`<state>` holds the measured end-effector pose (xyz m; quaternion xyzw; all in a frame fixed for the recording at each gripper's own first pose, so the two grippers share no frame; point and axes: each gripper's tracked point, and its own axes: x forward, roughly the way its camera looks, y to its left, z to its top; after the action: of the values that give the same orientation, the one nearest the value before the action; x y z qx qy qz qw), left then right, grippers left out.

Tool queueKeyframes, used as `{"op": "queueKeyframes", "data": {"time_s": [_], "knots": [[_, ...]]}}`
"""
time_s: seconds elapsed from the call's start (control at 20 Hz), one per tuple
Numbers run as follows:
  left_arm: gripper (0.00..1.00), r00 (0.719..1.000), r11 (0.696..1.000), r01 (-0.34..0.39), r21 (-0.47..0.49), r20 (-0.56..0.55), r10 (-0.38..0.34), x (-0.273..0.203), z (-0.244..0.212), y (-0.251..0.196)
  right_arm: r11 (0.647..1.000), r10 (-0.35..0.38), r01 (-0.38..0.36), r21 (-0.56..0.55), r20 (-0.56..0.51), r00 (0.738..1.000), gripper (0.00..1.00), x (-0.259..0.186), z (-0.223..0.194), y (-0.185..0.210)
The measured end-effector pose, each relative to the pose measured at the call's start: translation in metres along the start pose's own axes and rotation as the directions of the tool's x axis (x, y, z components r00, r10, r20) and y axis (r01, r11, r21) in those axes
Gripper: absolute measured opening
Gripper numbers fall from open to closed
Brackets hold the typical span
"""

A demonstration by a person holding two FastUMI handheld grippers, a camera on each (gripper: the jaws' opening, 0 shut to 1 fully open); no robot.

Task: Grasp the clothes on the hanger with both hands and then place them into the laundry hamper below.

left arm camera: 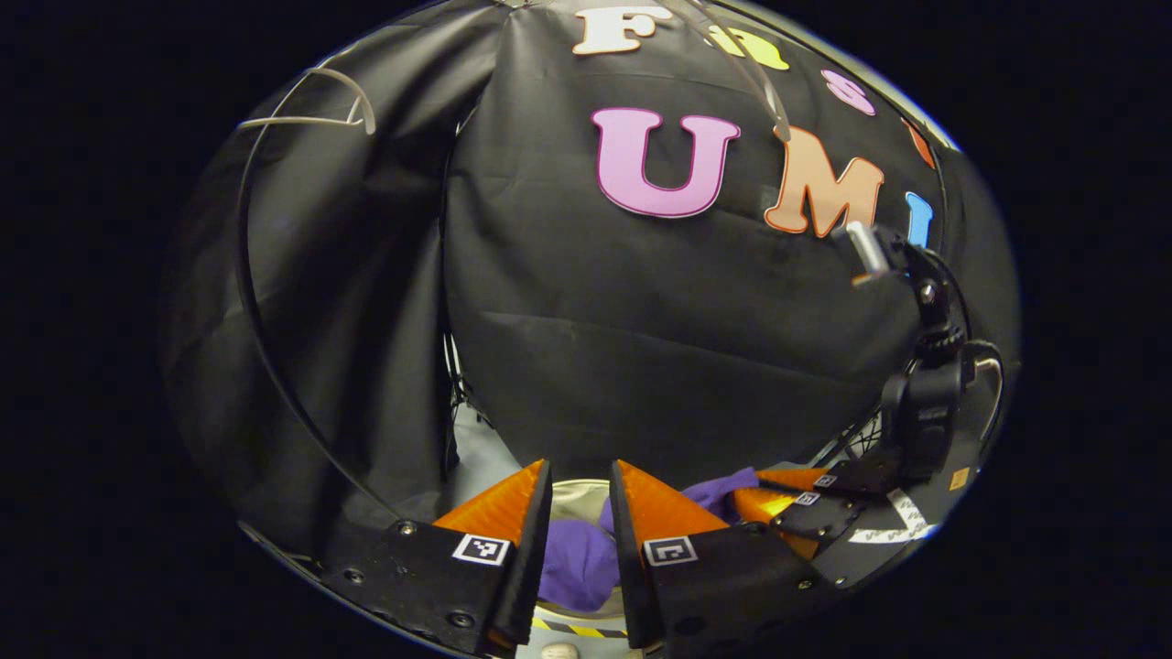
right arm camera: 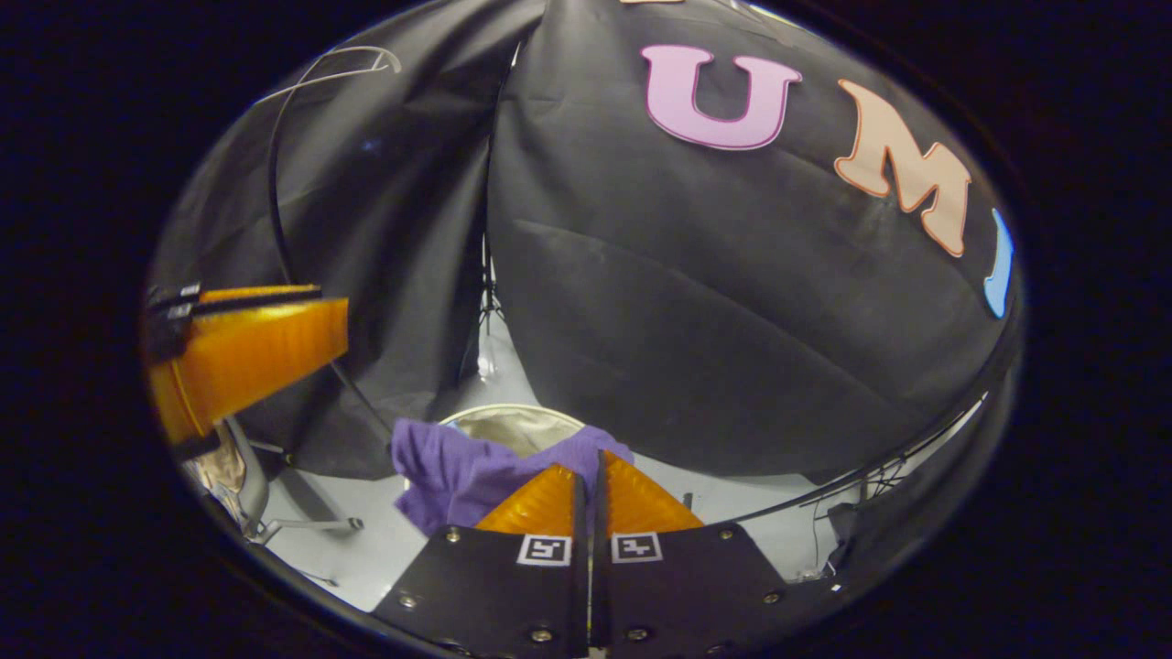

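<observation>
A purple garment (right arm camera: 458, 471) hangs over the round beige laundry hamper (right arm camera: 513, 423) on the floor below. In the right gripper view my right gripper (right arm camera: 589, 476) is shut on the garment's edge, and the cloth droops to the left of its fingers. My left gripper (left arm camera: 581, 490) stands open above the hamper (left arm camera: 577, 499), with the purple garment (left arm camera: 569, 560) seen through the gap lower down. It appears again as the left gripper (right arm camera: 334, 329) at the far left, apart from the cloth. The right gripper (left arm camera: 778, 503) sits low on the right beside a purple fold.
An empty white hanger (left arm camera: 311, 105) hangs at the upper left on a thin black curved rod (left arm camera: 252, 302). A metal chair (right arm camera: 261, 513) stands on the pale floor to the left. Yellow and black tape (left arm camera: 577, 630) marks the floor near the hamper.
</observation>
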<state>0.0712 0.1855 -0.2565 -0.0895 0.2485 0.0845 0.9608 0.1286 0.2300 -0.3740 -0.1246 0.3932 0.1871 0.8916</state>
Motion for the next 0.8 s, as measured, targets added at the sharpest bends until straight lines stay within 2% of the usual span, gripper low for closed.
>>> {"op": "queueKeyframes", "data": {"time_s": [0.6,0.8], "knots": [[0.39,1.0,1.0,0.01,-0.006,0.011,-0.009,-0.006,0.004,-0.004,1.0,0.005,-0.005,-0.006,0.05,0.999,0.01,-0.02,0.02,-0.007],[0.39,0.999,1.0,0.014,0.002,0.036,-0.015,-0.013,0.015,-0.008,1.0,0.003,-0.003,0.007,0.106,0.994,0.01,-0.039,0.038,-0.013]]}}
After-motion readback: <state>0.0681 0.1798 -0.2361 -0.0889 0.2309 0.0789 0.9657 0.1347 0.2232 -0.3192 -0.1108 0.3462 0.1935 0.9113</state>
